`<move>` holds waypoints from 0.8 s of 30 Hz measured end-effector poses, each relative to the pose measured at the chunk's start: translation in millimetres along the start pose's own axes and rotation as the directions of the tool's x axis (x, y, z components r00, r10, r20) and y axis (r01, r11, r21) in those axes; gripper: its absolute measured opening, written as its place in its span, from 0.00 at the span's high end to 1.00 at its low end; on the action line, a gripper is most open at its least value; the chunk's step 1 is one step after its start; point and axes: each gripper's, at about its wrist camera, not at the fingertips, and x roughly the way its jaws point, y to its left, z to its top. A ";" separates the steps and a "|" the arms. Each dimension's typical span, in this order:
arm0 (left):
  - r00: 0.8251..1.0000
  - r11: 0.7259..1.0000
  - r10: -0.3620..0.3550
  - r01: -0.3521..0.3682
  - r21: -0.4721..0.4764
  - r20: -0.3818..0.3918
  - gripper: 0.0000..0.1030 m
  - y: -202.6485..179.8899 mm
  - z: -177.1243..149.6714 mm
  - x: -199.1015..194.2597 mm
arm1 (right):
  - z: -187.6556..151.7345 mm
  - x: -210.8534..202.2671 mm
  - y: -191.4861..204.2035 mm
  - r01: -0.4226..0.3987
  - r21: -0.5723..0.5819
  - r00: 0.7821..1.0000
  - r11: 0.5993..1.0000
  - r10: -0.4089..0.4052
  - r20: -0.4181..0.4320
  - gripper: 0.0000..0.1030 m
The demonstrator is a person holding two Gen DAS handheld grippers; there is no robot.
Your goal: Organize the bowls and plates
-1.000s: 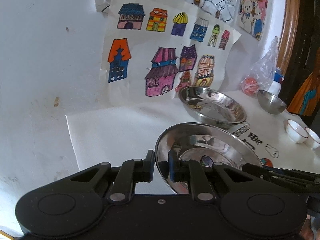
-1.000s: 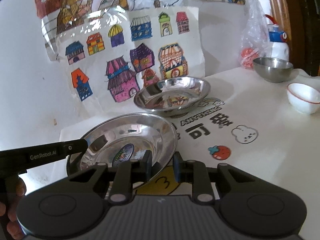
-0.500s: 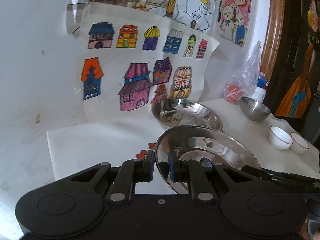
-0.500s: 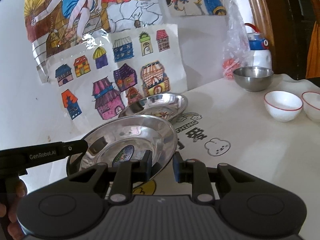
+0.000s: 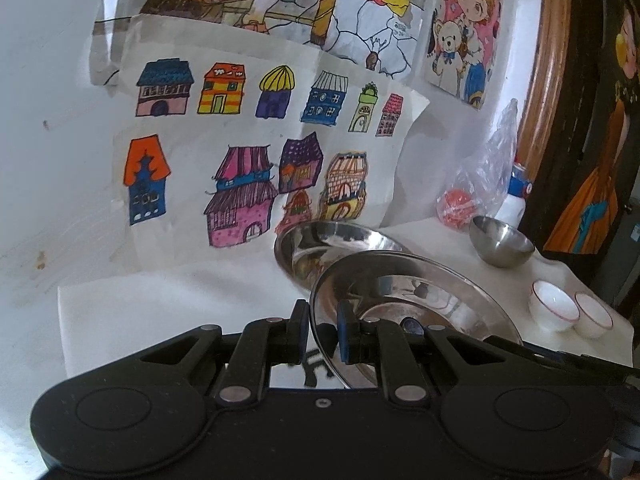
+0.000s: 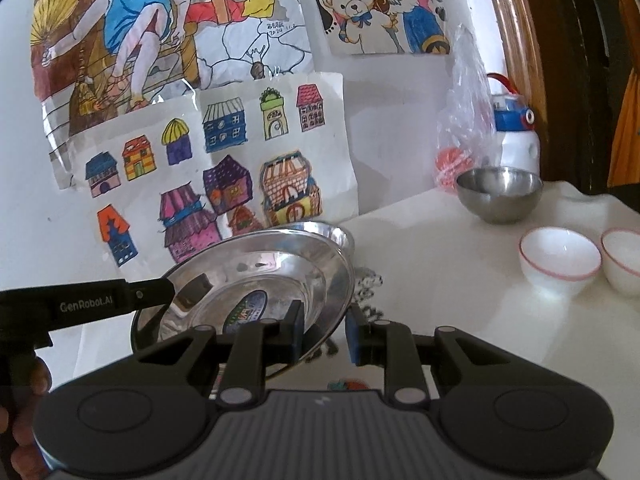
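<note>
Steel plate [image 5: 416, 292]: shallow, mirror-bright, sticker at its centre; lower middle of both views, raised and tilted, carried by its rim from two sides.

Left gripper [image 5: 323, 330]: bottom centre of the left wrist view, fingers clamped over the plate's near left rim. In the right wrist view its black arm [image 6: 86, 304] enters from the left edge and meets the plate's left rim.

Right gripper [image 6: 326, 330]: bottom centre of its view, fingers set around the plate's right rim; whether both pads press the metal cannot be told.

Second steel plate [image 5: 320, 246]: on the table [image 6: 432, 264] just behind the held plate, partly covered by it, at the foot of the wall.

Steel bowl [image 6: 500, 194]: upright on the table, right of centre, well apart from the plates.

Two white bowls [image 6: 560, 262] with red rims: side by side at the right edge, nearer than the steel bowl.

Plastic bag [image 6: 460, 120] and white-and-blue container [image 6: 516, 132]: behind the steel bowl, against the wall.

House drawings [image 5: 248, 152]: coloured sheet on the wall, centre of frame, further drawings above it.
</note>
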 end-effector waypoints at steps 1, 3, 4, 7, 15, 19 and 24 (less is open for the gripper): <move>1.000 1.000 0.002 -0.002 -0.003 0.004 0.85 -0.7 2.3 2.8 | 3.2 4.2 -1.2 0.000 -0.004 1.000 1.000 0.000 0.002 0.76; 1.000 1.000 0.008 -0.008 -0.008 0.011 0.85 -1.9 7.6 9.1 | 11.0 14.7 -3.0 -0.002 -0.013 1.000 1.000 0.002 0.009 0.76; 1.000 1.000 0.012 -0.012 -0.011 0.015 0.85 -2.4 10.5 12.6 | 14.2 19.3 -4.1 -0.002 -0.019 1.000 1.000 0.003 0.013 0.76; 0.999 0.999 0.027 -0.026 -0.021 0.028 0.85 -3.6 20.9 24.4 | 25.0 38.3 -7.2 -0.008 -0.033 1.000 0.999 0.009 0.018 0.76; 0.996 0.996 0.076 -0.074 -0.051 0.043 0.85 -1.7 44.4 66.5 | 40.4 87.7 -14.6 -0.029 -0.053 1.000 0.998 0.029 0.001 0.76; 0.995 0.993 0.098 -0.095 -0.077 0.033 0.85 2.7 47.7 87.6 | 41.2 102.4 -15.2 -0.033 -0.060 0.999 0.998 0.033 -0.006 0.76; 0.993 0.988 0.115 -0.112 -0.108 0.027 0.85 7.2 45.9 103.3 | 42.2 112.2 -12.0 -0.027 -0.075 1.000 0.997 0.026 -0.013 0.76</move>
